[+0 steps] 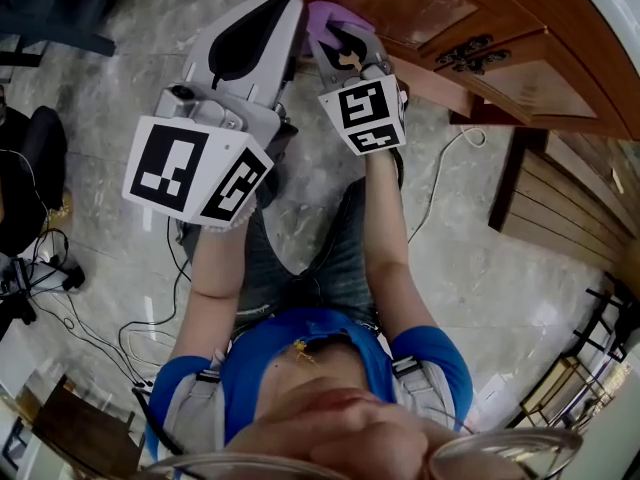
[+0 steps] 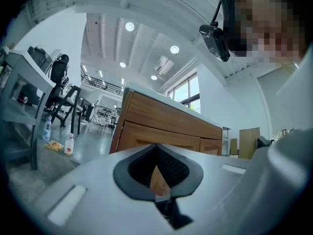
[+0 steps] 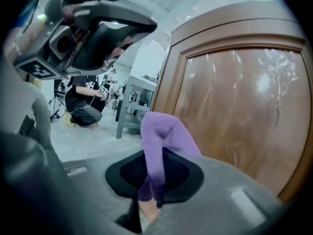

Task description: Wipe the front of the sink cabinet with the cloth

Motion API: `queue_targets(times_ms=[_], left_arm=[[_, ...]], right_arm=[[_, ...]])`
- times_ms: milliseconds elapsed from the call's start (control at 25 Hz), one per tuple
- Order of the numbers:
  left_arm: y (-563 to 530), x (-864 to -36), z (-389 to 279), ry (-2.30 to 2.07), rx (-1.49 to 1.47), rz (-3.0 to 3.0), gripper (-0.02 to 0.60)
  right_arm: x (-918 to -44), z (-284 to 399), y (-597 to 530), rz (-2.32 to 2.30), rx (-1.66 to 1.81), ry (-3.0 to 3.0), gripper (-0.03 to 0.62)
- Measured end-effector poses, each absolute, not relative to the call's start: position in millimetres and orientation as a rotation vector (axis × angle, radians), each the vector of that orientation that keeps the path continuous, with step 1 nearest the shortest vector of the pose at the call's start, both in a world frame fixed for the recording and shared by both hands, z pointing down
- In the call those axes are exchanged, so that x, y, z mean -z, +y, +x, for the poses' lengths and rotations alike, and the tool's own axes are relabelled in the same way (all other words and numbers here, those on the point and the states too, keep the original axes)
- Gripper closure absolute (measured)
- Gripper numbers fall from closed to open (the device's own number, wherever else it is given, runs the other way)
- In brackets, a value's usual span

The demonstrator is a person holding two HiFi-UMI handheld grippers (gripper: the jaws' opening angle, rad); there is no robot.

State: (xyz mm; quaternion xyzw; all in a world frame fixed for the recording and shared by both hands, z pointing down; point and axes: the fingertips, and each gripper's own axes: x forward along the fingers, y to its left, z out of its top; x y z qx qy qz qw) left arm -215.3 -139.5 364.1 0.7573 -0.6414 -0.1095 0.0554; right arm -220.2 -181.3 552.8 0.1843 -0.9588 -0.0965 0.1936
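Cloth [image 3: 164, 141], purple and folded, is clamped between the closed jaws of the right gripper [image 3: 149, 195], just beside the glossy panel of the sink cabinet door [image 3: 244, 111]; contact with the wood cannot be confirmed. For an effective wipe, press the protruding fold flat against the panel and sweep in overlapping passes with a firm clamp. The left gripper [image 2: 159, 185] hangs alongside, jaws together on nothing, and is best held off the door.

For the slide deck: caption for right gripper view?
Right gripper shut on cloth, close to cabinet door.

Three close views sharing sink cabinet [image 1: 430, 8]
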Motion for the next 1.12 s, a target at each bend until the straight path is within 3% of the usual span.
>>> queue_targets(times_ms=[1120], left_arm=[[-157.9,-370.1,-149.8,-1.793,0.295,2.397,0.581]], right_arm=[[-557.2,-99.5,-214.8,0.77,0.21,-2.577,0.533]])
